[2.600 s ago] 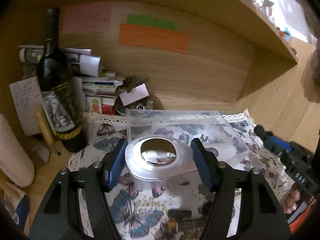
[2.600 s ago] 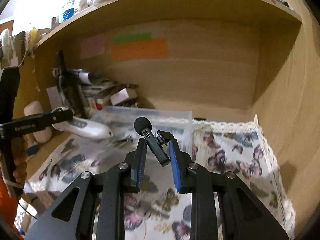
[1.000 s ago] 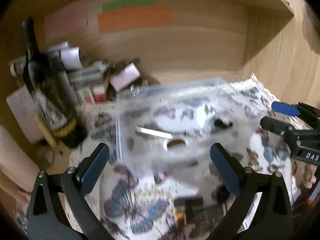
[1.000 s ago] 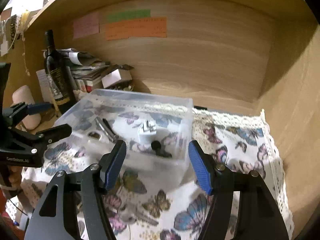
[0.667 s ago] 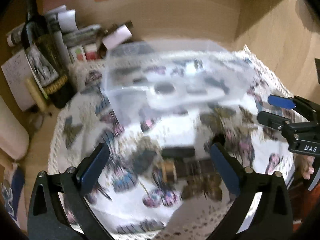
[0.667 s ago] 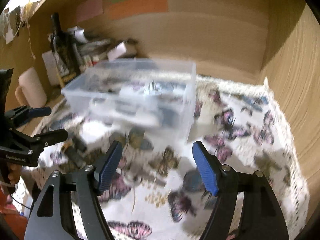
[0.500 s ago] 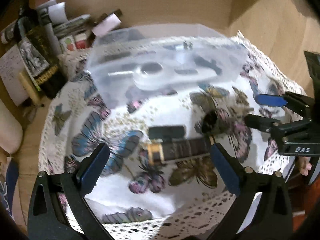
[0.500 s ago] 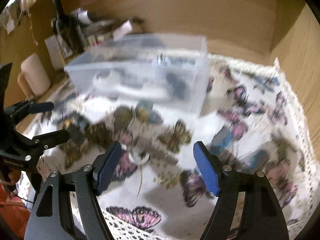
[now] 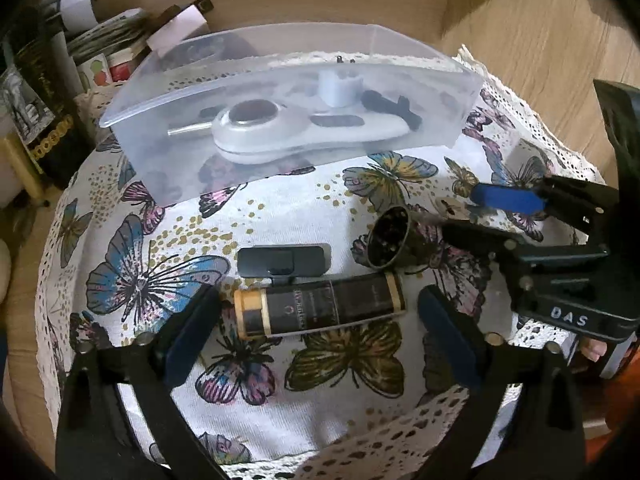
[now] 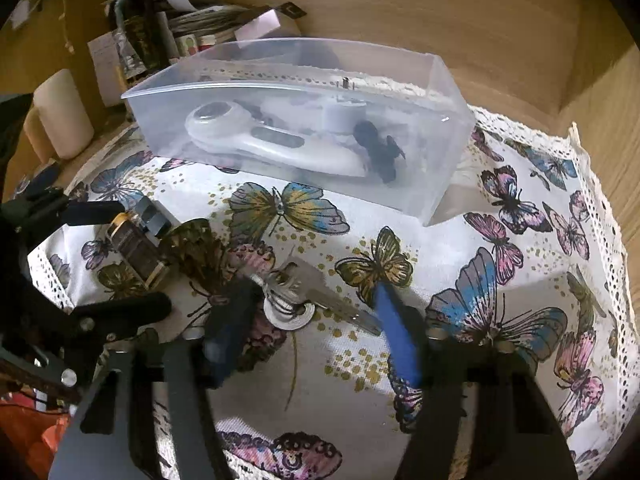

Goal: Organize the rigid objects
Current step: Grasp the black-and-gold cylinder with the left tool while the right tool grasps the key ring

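While both grippers hang over the butterfly cloth [image 9: 280, 208] on the desk, neither one is holding anything. The left gripper [image 9: 316, 332] has its fingers spread wide on either side of a dark tube with gold ends [image 9: 320, 310], which lies flat on the cloth, just in front of a small black clip thing [image 9: 284, 260]. The right gripper [image 10: 316, 332] is spread just as wide over a bunch of keys [image 10: 308, 296].

The clear box [image 10: 440, 128] further back already holds a white handheld gadget [image 10: 272, 144] and a few small bits.

My guess is that the tube is stiff and light but smooth and round, so it'll want to roll or squirt out. I'd pinch it across the middle of the barrel. The keys look trickier: flat, thin and hard against soft cloth, so grabbing at the ring where they bunch up seems like the best bet.
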The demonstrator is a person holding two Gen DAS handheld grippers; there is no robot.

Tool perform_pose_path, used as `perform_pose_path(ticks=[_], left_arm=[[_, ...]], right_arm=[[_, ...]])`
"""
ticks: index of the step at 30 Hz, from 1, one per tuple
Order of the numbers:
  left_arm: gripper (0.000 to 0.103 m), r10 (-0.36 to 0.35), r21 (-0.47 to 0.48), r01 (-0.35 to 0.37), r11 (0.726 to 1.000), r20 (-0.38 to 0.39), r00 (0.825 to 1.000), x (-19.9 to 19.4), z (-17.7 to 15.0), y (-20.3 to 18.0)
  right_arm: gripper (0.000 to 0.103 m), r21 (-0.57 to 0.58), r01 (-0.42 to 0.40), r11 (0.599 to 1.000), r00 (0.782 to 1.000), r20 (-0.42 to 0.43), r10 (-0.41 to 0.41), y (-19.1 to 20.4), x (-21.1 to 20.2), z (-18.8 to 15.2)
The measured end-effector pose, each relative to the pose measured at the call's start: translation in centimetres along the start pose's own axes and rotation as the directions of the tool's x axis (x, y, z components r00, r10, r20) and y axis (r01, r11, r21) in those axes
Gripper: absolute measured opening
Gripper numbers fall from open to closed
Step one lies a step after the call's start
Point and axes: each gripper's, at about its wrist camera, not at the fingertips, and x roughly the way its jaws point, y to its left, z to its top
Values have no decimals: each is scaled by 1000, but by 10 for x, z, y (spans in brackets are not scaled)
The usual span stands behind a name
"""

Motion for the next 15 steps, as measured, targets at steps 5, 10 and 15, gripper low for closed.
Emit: perform_pose_path(ticks=[5, 10, 15], left_arm=[[82, 7, 18, -8, 1000, 25, 1000, -7, -7, 0], [82, -10, -18, 11, 1000, 48, 999, -15, -12, 8], [82, 2, -66, 4, 998, 92, 996, -30, -9, 23]], right_arm=[[23, 2, 5, 1000, 1000, 17, -5, 0, -1, -1], [23, 26, 10, 1000, 999, 34, -10, -4, -9, -6], [23, 68, 14, 998, 997, 81, -19, -14, -27, -8]])
